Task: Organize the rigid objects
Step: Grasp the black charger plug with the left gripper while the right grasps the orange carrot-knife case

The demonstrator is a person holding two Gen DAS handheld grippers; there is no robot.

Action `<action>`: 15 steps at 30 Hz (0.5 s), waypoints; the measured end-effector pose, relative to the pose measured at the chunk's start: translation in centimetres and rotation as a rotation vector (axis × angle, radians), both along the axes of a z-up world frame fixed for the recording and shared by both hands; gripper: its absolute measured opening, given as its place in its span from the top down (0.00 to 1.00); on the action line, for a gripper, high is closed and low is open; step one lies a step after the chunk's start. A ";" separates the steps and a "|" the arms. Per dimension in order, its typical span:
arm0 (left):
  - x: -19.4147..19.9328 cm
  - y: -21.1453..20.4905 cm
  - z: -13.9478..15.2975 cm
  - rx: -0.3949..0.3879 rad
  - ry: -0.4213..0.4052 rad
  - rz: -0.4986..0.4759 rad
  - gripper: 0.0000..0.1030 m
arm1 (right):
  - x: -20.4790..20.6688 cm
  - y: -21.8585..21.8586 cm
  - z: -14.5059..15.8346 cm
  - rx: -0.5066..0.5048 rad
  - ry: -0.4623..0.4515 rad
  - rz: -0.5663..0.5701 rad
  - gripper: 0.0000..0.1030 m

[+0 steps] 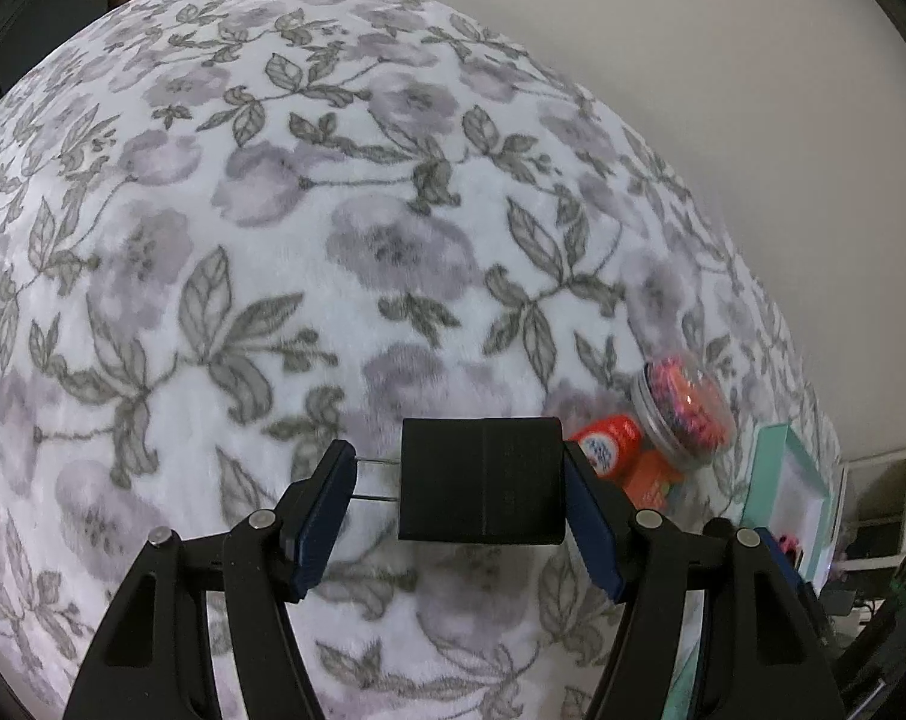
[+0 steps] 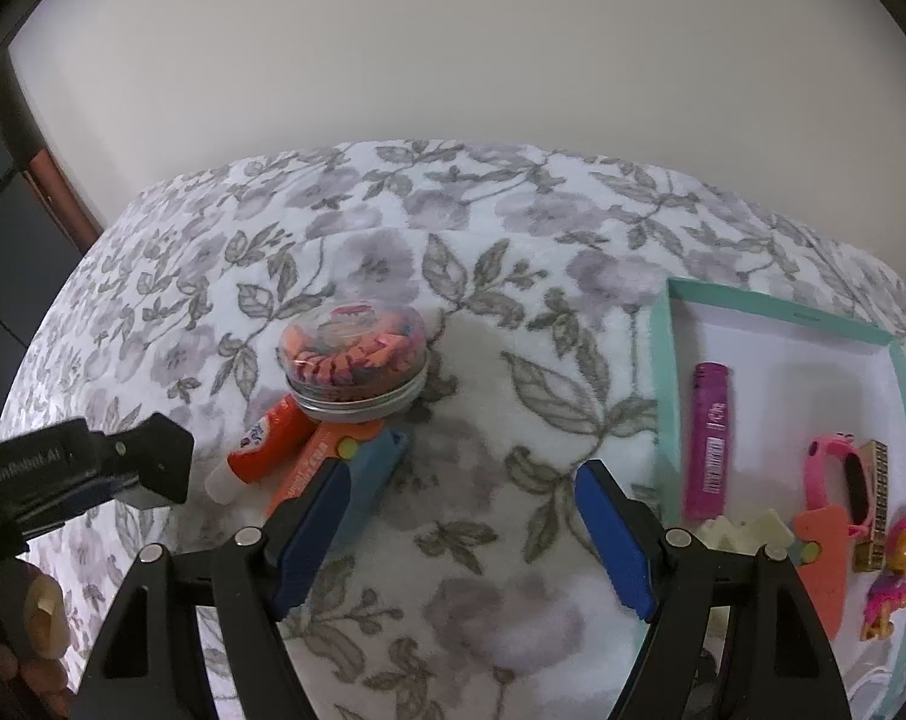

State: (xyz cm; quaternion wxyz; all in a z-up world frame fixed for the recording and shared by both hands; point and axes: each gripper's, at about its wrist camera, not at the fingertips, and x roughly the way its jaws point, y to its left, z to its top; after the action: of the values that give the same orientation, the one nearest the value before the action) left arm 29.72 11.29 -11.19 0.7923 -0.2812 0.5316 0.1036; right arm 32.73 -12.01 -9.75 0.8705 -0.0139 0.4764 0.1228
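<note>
Black box (image 1: 480, 480) is clamped in the left tool (image 1: 460, 504), marked "GenRobot.AI". Right tool (image 2: 462, 534) hangs open over the floral blanket (image 2: 483, 276); the purple tube (image 2: 710, 438) label is perhaps unreadable.

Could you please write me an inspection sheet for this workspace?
Surface: floral blanket.
Job's things: teal tray holds purple lighter, pink sunglasses and small toys; bead jar, orange tube and orange-blue tool lie outside it.
Clutter: nothing seen.
Grippers: left gripper shut on black box; right gripper open, empty.
Cables: nothing seen.
Surroundings: plain wall.
</note>
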 end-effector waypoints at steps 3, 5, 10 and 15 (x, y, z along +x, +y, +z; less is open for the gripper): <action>0.0 0.2 0.0 -0.008 -0.013 0.012 0.33 | 0.3 0.9 -0.4 0.010 0.008 0.009 0.22; 0.1 0.6 0.2 -0.014 -0.023 0.017 0.33 | 0.4 1.6 -0.7 0.009 0.011 0.018 0.22; 1.1 0.7 0.1 -0.029 -0.043 0.022 0.33 | 0.6 3.4 -1.4 -0.003 0.019 0.041 0.22; 1.5 0.5 0.1 -0.027 -0.055 0.018 0.33 | 1.0 4.7 -2.1 -0.038 0.019 0.030 0.24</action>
State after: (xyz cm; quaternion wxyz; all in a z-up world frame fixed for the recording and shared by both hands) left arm 31.24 11.77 -11.09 0.8018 -0.2994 0.5083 0.0954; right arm 33.71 -7.32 -11.81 0.8634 -0.0365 0.4869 0.1269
